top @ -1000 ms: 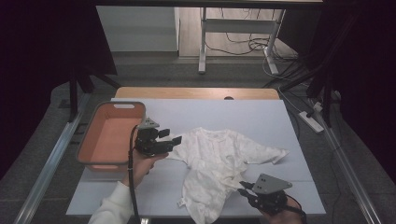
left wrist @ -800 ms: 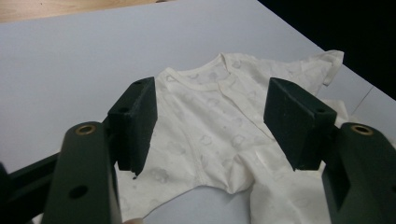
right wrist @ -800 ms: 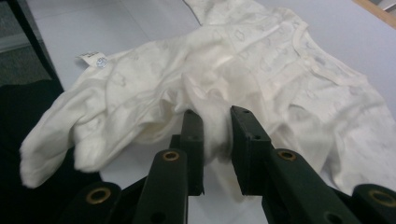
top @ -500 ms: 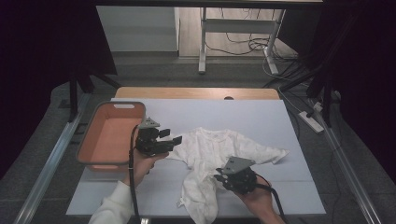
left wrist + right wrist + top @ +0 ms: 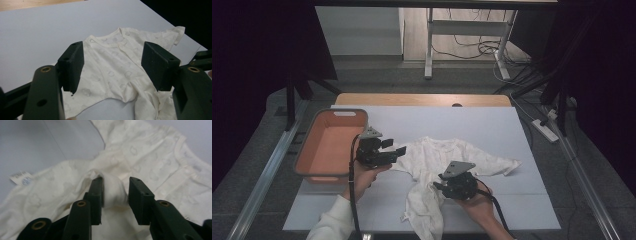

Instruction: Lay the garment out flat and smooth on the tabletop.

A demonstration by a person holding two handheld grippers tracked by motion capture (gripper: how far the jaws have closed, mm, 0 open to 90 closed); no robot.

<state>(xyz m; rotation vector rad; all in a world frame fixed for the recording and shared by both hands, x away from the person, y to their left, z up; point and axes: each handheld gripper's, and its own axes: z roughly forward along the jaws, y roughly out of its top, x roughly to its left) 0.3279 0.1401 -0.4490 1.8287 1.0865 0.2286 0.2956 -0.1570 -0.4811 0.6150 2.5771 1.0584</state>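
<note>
A cream baby garment (image 5: 447,155) lies spread on the white table sheet, neckline far, legs toward me. My left gripper (image 5: 394,147) hovers at its left sleeve with the jaws wide open and nothing between them; in the left gripper view the garment (image 5: 112,67) lies beyond the gripper (image 5: 112,50). My right gripper (image 5: 437,186) rests on the garment's lower middle. In the right gripper view a pinched-up fold of the garment (image 5: 113,191) stands between the fingers of that gripper (image 5: 115,181). Its jaws have just been opening, and the fold now sits loosely in the gap.
An orange basket (image 5: 334,114) with a grey rim stands at the table's left, beside my left hand. The white sheet (image 5: 492,125) covers the table (image 5: 422,99), whose wooden far edge shows. A small care label (image 5: 21,178) sticks out from the garment's leg end.
My right gripper has moved left and away from the front edge onto the garment's lower part. The cloth there is more bunched. The left gripper has stayed where it was.
</note>
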